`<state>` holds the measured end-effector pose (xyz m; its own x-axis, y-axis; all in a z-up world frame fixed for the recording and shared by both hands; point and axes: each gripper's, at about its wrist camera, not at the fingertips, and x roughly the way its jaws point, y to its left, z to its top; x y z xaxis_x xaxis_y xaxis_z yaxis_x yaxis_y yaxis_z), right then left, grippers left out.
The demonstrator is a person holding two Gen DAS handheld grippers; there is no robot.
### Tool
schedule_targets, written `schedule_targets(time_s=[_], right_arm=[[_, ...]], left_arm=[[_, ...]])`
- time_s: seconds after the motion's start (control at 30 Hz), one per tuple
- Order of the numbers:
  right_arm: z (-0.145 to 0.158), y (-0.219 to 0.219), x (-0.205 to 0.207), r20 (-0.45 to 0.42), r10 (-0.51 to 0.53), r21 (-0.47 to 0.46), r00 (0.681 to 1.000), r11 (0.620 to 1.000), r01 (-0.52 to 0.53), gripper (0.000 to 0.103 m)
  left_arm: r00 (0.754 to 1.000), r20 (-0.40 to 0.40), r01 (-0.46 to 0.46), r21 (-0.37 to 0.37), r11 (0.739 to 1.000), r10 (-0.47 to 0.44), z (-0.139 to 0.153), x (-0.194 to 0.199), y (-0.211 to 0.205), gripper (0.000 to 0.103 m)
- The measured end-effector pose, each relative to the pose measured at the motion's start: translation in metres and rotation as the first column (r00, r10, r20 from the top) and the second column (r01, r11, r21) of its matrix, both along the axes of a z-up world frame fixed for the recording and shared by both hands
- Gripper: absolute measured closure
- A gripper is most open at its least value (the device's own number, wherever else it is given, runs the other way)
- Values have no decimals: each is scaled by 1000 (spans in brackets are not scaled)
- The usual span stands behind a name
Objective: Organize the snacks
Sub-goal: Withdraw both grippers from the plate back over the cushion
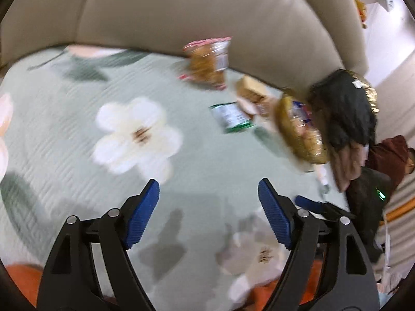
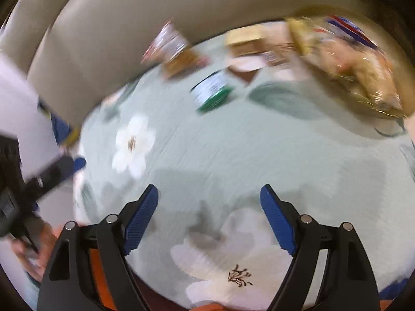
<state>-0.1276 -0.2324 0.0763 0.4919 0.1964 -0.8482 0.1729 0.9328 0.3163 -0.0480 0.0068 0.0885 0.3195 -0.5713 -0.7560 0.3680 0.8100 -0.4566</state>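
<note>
Several snack packets lie at the back of a pale green flowered cover [image 1: 77, 129] on a sofa seat. In the left wrist view they are a red-edged clear packet [image 1: 207, 62], a tan packet [image 1: 253, 96], a small green and white packet [image 1: 230, 116] and a large golden bag [image 1: 298, 129]. My left gripper [image 1: 208, 189] hangs open over bare cover, well short of them. The right wrist view shows the same red-edged packet [image 2: 173, 49], green packet [image 2: 211, 90], tan packet [image 2: 246, 44] and golden bag [image 2: 350, 59]. My right gripper [image 2: 208, 194] is open and holds nothing. Both pictures are blurred.
The beige sofa backrest [image 1: 181, 13] curves behind the snacks. A black bundle with a gold patch [image 1: 342, 108] sits at the right end of the seat. A person in dark red [image 1: 389, 155] is at the far right. Something orange [image 1: 20, 280] shows below the cover's front edge.
</note>
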Motion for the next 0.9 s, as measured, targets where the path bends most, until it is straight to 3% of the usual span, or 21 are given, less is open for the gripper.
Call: schedule_targets(time_s=[0.13,0.2,0.33,0.57,0.9], right_arm=[[-4,41,-10,-23,83,-196,996,977,-86,14],[1,50,-13,1,92,-261,996,961,-89,6],[-1,56,-14,-1,76,-338,997,938,-72,6],[-1,63,-17,12,84,-364,996,928,-74,5],[9,53,-22,68,53,-332,996,943,-28,5]], left_arm=[[1000,-6,-6,59,998,6,-16,1,5,25],[1000,18,-2,87,996,1,-15,0,5,24],[998,59,12,143,990,-21,-11,-9,1,23],[988,151,-17,204,979,-14,7,-19,4,19],[985,170,-8,222,975,-31,11,-24,0,19]])
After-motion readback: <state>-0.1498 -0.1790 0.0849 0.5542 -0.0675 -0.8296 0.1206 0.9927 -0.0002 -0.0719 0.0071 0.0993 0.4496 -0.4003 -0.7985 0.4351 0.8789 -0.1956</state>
